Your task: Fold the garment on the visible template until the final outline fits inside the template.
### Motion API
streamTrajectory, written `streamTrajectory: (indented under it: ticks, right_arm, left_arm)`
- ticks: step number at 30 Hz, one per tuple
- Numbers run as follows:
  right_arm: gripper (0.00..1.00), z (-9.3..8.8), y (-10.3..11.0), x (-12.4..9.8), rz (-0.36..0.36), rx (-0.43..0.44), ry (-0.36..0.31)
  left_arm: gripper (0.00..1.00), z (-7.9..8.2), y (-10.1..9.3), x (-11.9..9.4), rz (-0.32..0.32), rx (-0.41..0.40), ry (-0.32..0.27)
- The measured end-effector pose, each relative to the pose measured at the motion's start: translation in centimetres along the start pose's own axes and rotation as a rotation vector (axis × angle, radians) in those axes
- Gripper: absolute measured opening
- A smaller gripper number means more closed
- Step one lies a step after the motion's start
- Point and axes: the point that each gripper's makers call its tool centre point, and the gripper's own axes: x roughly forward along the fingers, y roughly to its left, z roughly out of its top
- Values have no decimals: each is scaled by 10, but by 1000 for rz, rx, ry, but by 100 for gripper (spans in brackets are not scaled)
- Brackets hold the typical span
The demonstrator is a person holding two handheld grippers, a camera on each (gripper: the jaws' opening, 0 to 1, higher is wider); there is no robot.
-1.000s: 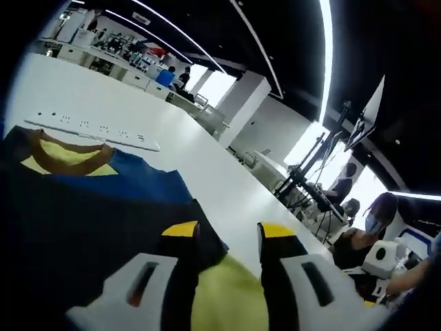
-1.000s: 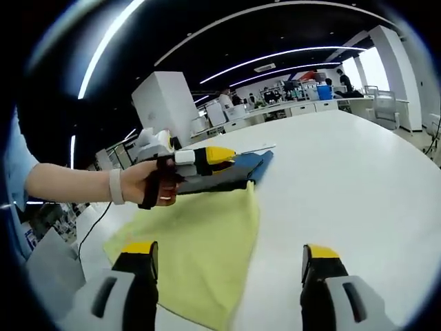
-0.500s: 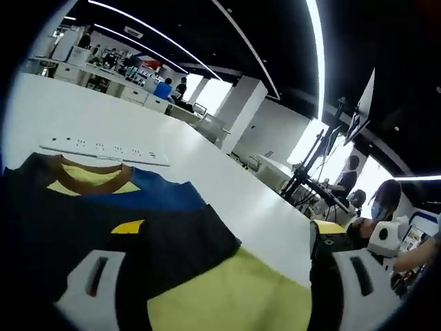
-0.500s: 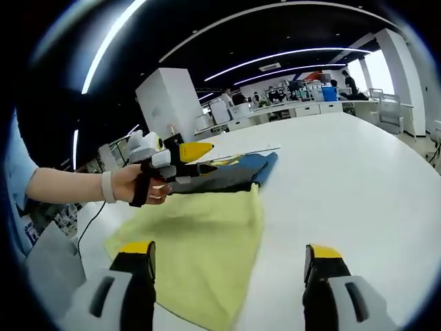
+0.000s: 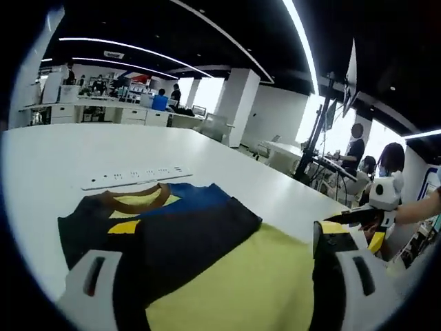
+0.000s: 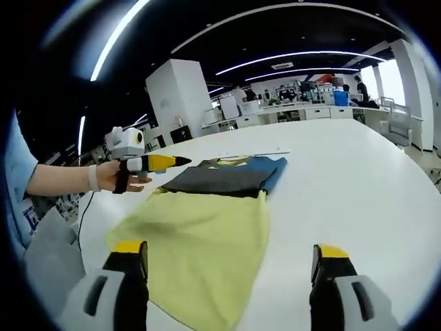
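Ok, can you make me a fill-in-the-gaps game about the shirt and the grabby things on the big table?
1. The garment lies on a table that is ____ in colour.
2. The lower part of the garment is ____, while the top part is dark.
3. The jaws of the right gripper stand wide ____ with nothing between them.
4. The left gripper, held up beside the garment, has tips coloured ____.

Missing words: white; yellow; open; yellow

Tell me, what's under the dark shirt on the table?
The dark shirt overlaps the far edge of a yellow cloth on the white table. How far the cloth reaches beneath is hidden. No gripper touches either.
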Motion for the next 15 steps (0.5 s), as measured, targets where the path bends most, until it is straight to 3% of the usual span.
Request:
streamTrajectory:
  ticks: [10, 15]
  right_arm:
    - [100, 12, 2, 4, 20, -51, 8]
    - [100, 15, 5, 3, 27, -77, 23]
  left_arm:
    - [99, -9, 18, -54, 71, 20, 22]
    - [99, -17, 16, -83, 90, 36, 34]
